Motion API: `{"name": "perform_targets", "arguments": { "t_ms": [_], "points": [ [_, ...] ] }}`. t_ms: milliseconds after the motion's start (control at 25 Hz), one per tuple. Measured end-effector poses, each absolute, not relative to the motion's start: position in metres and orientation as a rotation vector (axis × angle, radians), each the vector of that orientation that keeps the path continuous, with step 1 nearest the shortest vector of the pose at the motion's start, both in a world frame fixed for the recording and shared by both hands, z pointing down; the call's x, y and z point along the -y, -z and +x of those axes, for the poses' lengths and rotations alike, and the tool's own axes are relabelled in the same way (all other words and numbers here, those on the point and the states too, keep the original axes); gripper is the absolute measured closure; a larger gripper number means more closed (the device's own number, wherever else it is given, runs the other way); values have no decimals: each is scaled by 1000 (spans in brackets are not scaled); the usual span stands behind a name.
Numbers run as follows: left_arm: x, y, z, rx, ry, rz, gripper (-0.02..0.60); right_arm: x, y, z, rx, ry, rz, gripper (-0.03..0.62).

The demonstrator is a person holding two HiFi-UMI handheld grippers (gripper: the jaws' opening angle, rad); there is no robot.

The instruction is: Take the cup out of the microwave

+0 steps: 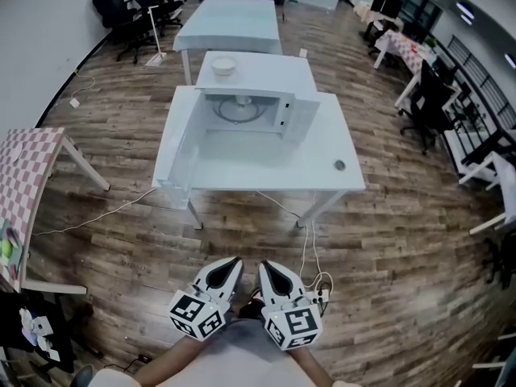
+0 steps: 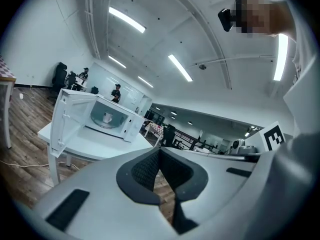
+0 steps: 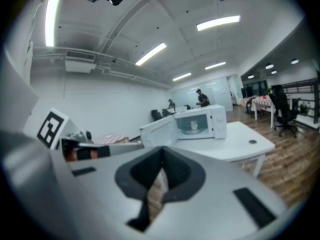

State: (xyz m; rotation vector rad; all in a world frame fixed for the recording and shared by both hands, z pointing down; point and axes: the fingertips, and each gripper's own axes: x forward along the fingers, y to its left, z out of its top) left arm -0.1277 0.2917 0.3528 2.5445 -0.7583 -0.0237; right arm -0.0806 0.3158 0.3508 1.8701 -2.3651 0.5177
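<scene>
Left gripper (image 1: 233, 262) and right gripper (image 1: 267, 266), closed empty at bottom centre, faced the cup (image 1: 240, 101) in the microwave (image 1: 303, 116), well apart at upper centre.

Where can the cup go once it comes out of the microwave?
The table is bare in front of the microwave, between its open door and the small round hole. Inside, around the cup, it is tight.

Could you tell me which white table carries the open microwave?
The nearer white table, closest to the camera; the microwave sits on it, while the other white table stands behind it.
</scene>
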Motion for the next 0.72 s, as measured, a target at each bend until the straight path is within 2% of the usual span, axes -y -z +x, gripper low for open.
{"name": "perform_targets", "arguments": {
  "t_ms": [720],
  "points": [
    [-271, -365, -41, 850, 29, 2531, 572, -305, -359, 11, 2411, -447, 1869, 571]
  ]
}}
